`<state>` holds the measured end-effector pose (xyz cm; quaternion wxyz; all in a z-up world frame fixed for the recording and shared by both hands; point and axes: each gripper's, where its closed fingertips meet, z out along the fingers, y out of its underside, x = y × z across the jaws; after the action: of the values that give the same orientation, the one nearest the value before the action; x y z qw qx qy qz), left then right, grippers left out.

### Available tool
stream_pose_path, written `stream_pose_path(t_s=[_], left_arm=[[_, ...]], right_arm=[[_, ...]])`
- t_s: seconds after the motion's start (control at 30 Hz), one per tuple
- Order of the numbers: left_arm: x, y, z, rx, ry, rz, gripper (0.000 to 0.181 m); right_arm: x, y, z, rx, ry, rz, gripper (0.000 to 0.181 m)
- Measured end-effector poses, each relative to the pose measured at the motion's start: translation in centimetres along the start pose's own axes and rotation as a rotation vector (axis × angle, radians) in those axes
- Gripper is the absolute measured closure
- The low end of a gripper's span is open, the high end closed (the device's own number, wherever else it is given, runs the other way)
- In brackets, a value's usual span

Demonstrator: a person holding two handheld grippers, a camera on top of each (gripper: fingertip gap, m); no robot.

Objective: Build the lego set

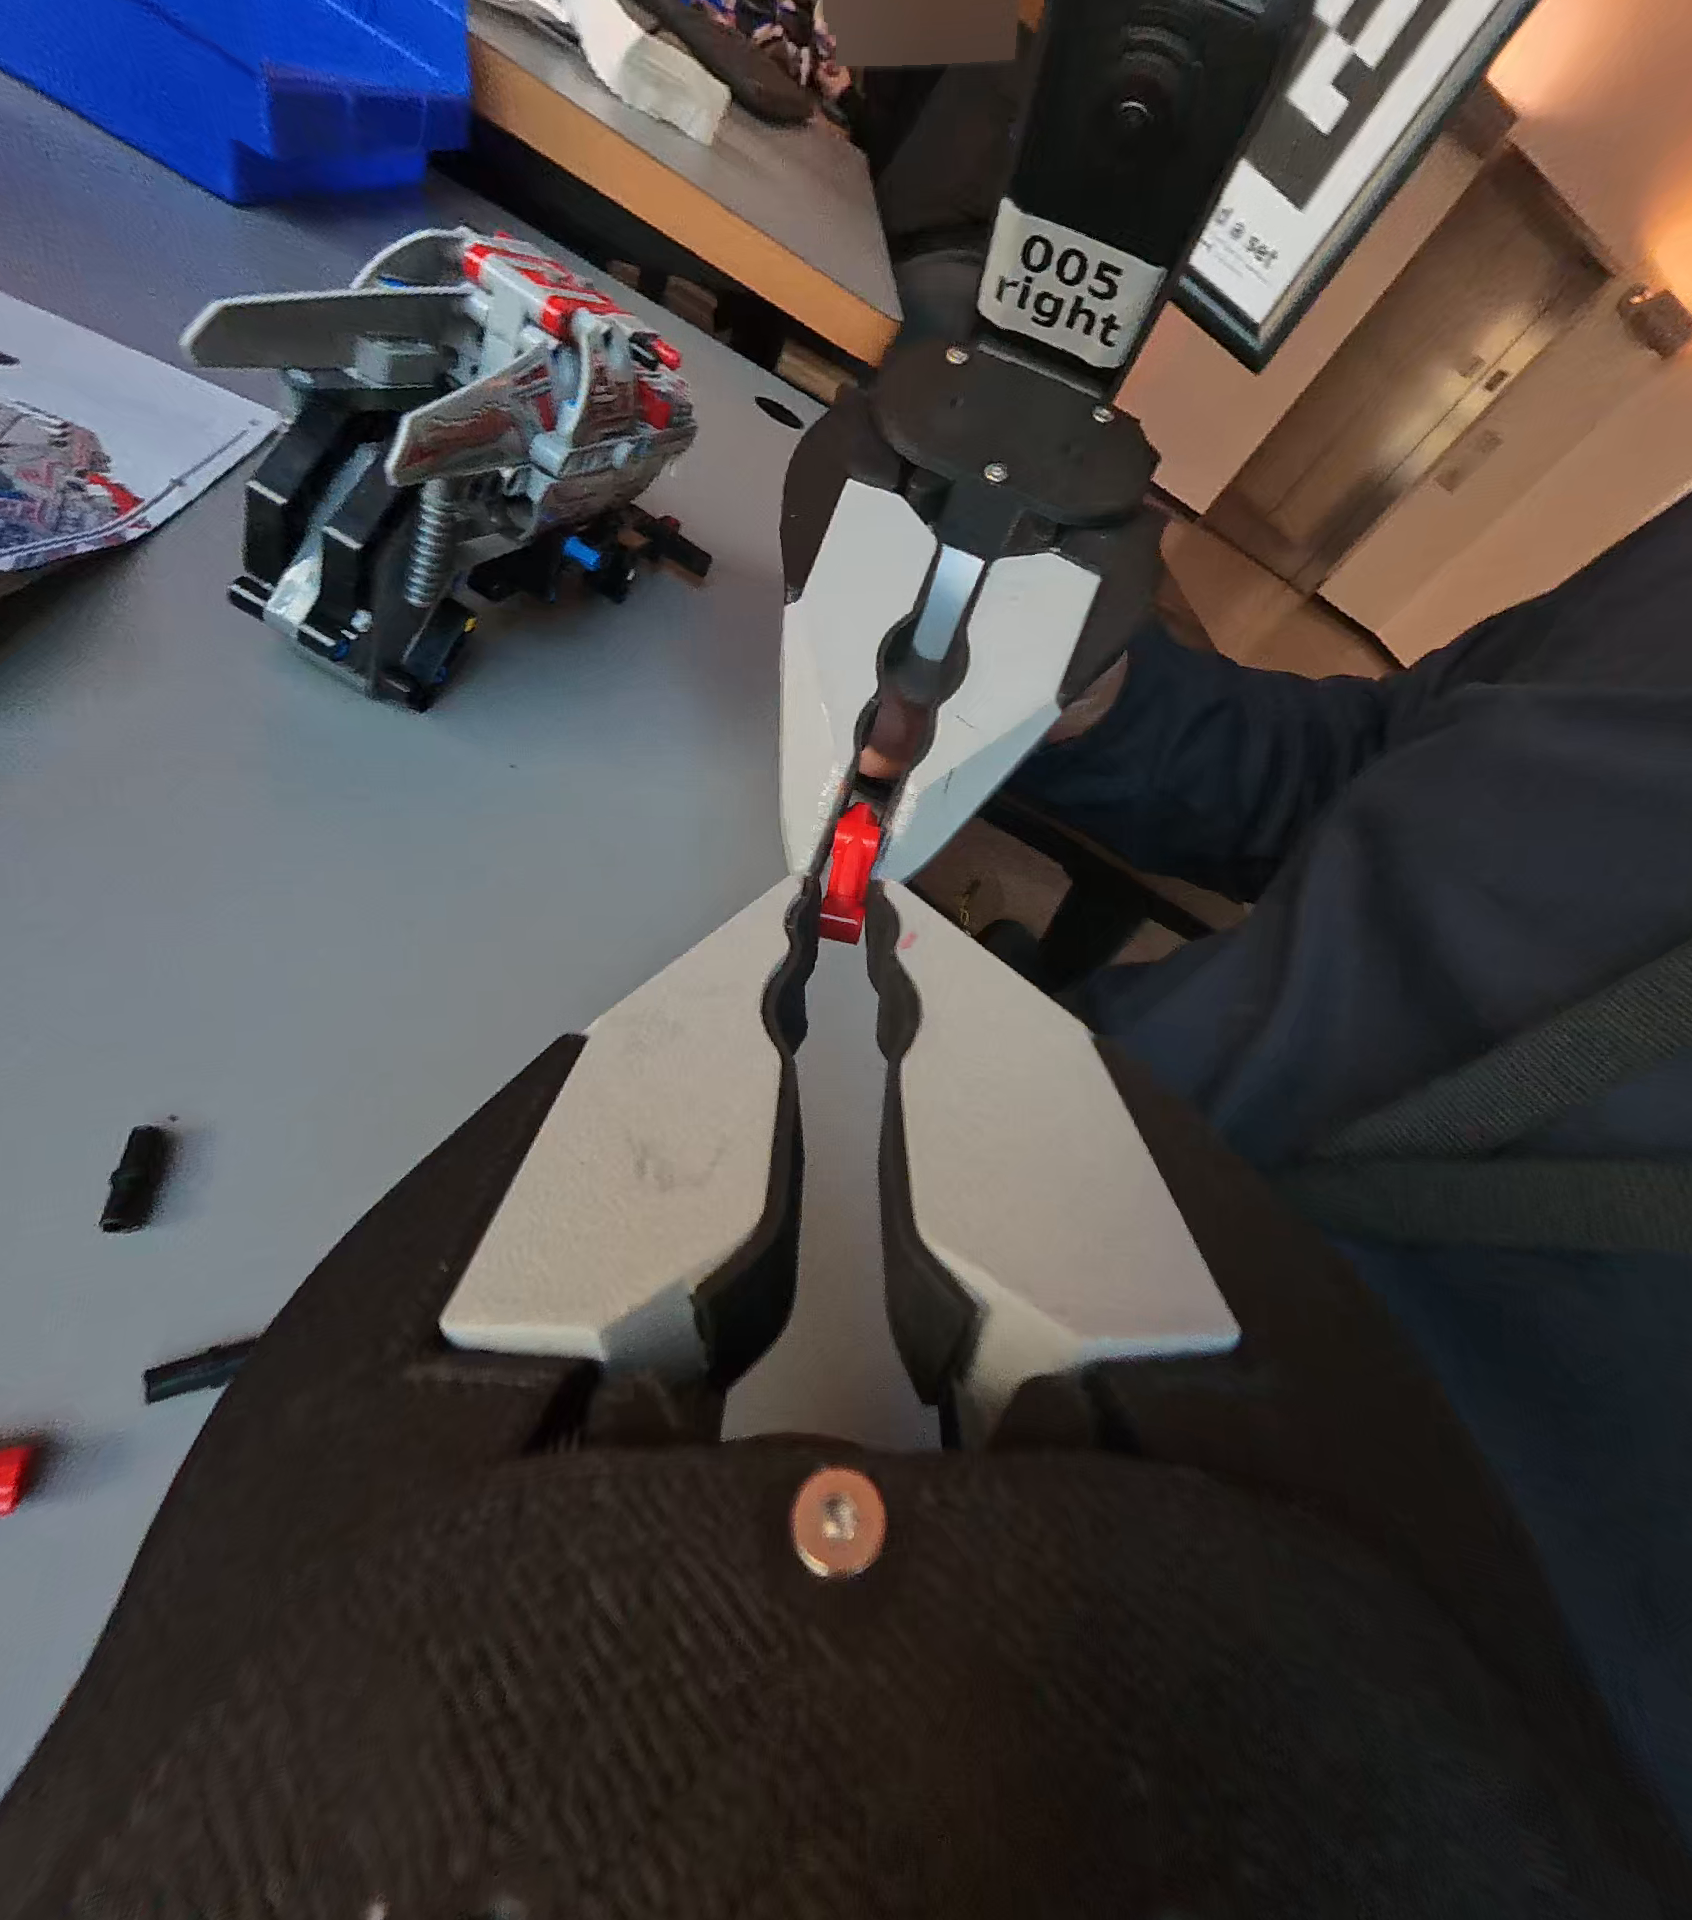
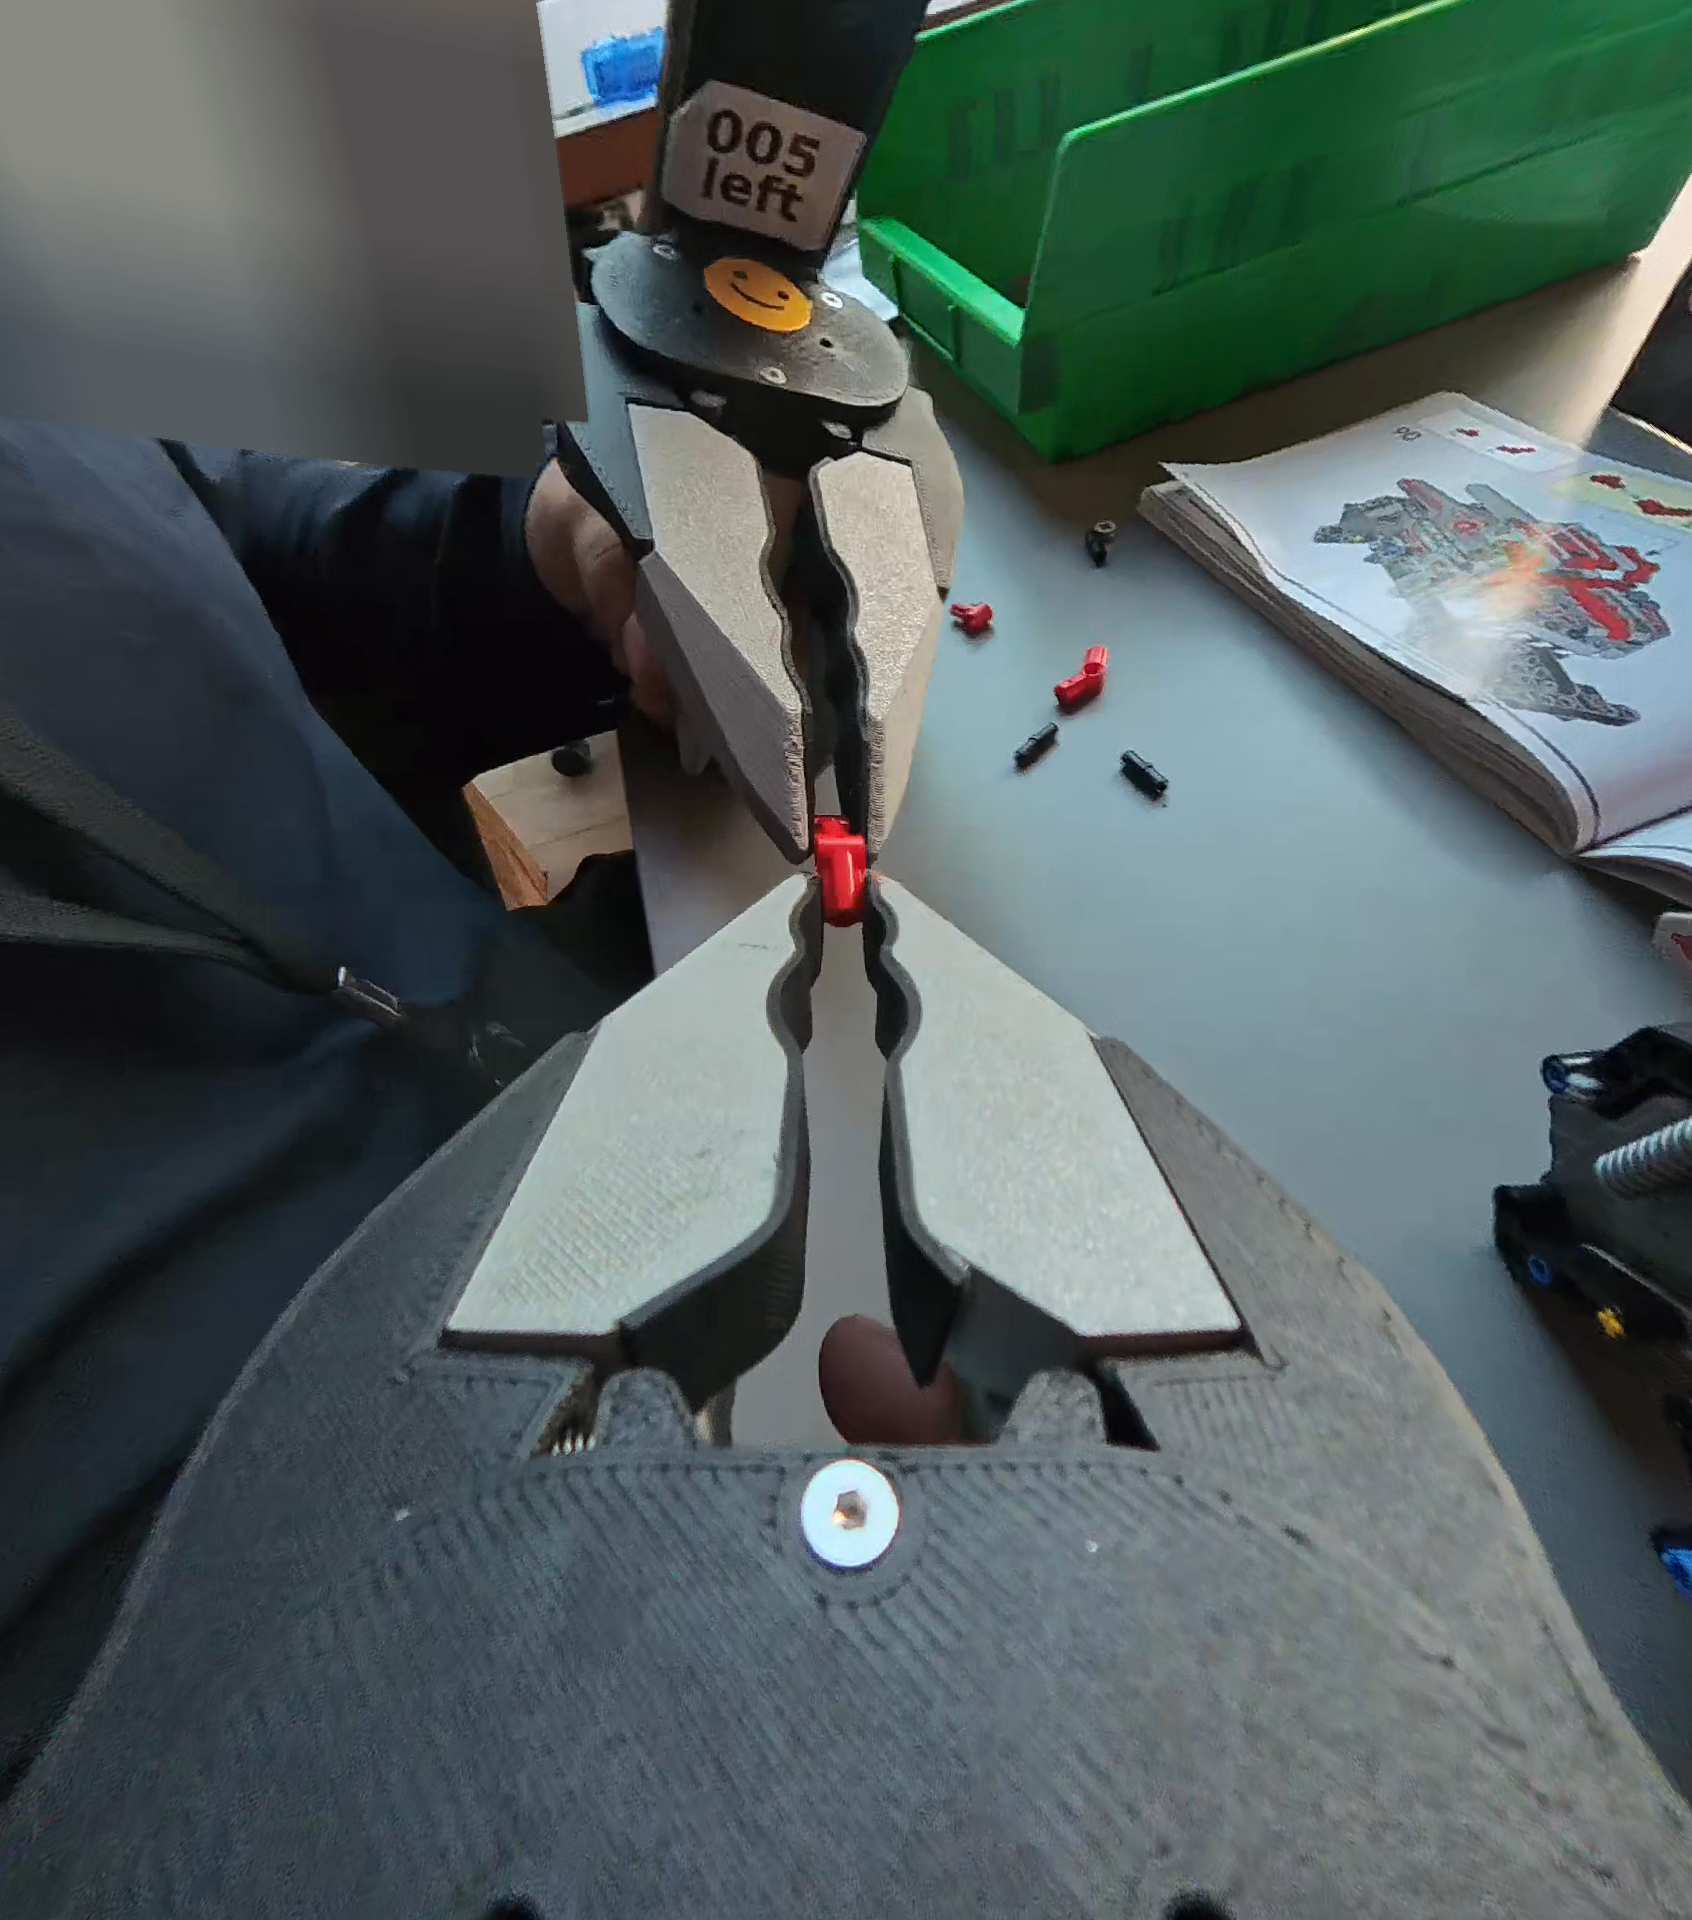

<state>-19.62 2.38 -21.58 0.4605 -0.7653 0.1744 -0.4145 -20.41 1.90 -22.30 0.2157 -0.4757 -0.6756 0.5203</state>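
Lego model of grey, red and black parts (image 1: 468,457) sits on my matte grey tabletop (image 1: 198,883) beside an open instruction booklet (image 2: 1507,613). Both my left gripper (image 1: 837,914) and right gripper (image 2: 842,904) pinch one small red plastic connector (image 1: 847,868) above it, near a green plastic bin (image 2: 1237,208) and blue plastic bin (image 1: 229,94).

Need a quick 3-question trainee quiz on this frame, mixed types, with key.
1. True or false: both grippers pinch the same small red piece.
2. The open instruction booklet lies beside which bin? A) green B) yellow C) white
3. Fill in: the part-built model stands on the grey ____.

Key: 1 true, the left gripper and right gripper meet tip to tip on it; 2 A, green bin; 3 table.
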Motion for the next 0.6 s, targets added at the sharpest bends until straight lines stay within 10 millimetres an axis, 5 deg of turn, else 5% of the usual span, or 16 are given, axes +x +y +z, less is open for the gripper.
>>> stream_pose_path(t_s=[0.6], left_arm=[[-3.7,-0.8,-3.6,0.074,-0.095,-0.117,0.176]], right_arm=[[3.5,-0.6,2.0,-0.007,0.107,0.007,0.161]])
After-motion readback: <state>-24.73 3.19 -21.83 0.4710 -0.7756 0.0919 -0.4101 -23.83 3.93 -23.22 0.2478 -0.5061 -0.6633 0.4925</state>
